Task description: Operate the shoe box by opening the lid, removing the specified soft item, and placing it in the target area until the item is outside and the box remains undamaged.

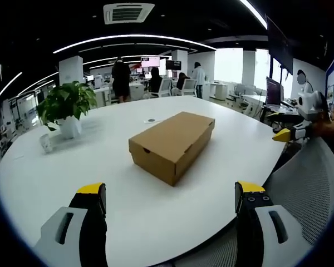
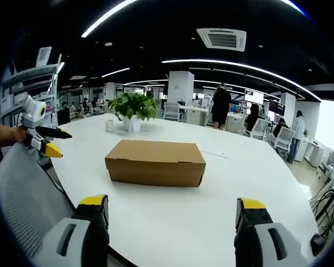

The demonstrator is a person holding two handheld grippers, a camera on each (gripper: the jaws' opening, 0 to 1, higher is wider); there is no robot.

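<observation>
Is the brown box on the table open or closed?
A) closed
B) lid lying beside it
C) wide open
A: the shoe box sits on the white table with its lid flat on top, and both grippers are back from it with open jaws.

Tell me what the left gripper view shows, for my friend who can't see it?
A closed brown shoe box sits on a big white table. The left gripper waits in front with its jaws wide open, and a potted plant stands off to one side.
</observation>
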